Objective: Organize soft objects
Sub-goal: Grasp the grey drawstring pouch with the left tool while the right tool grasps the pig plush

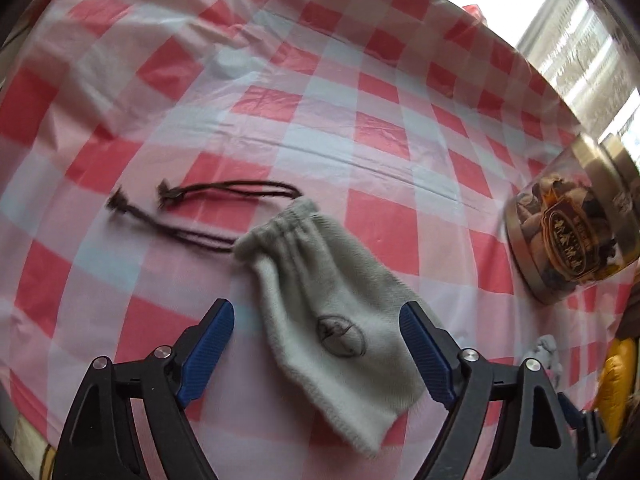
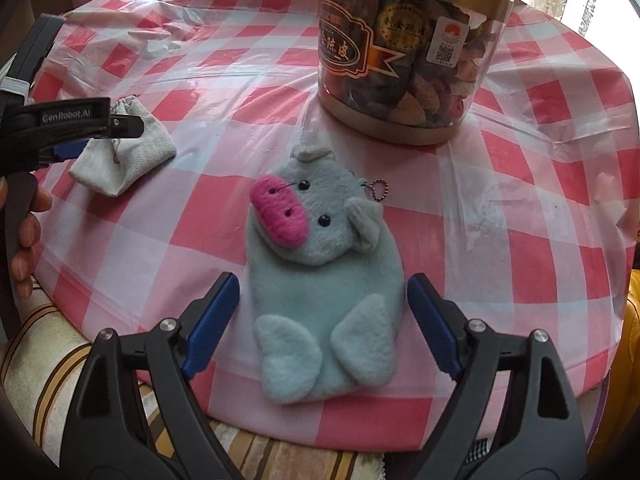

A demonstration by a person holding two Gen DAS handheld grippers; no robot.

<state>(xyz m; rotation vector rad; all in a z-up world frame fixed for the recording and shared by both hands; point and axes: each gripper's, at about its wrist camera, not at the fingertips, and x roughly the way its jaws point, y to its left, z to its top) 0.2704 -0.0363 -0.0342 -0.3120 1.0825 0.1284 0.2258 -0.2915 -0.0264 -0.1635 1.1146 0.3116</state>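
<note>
A grey drawstring pouch [image 1: 320, 292] lies flat on the red-and-white checked tablecloth [image 1: 360, 100], its dark cords [image 1: 224, 196] trailing to the left. My left gripper [image 1: 316, 312] is open just above it, the blue pads on either side of the pouch and clear of it. In the right wrist view a pale blue plush animal [image 2: 320, 280] with a pink snout lies face up near the table's front edge. My right gripper [image 2: 323, 284] is open, its pads flanking the plush body without touching. The pouch [image 2: 120, 164] shows again at the left, under the left gripper's black finger [image 2: 80, 120].
A clear jar [image 2: 408, 52] of dried pieces with a gold lid and base stands behind the plush, and shows at the right [image 1: 568, 232] of the pouch. A person's hand [image 2: 24, 232] holds the left tool. A striped cushion [image 2: 40, 360] lies below the table edge.
</note>
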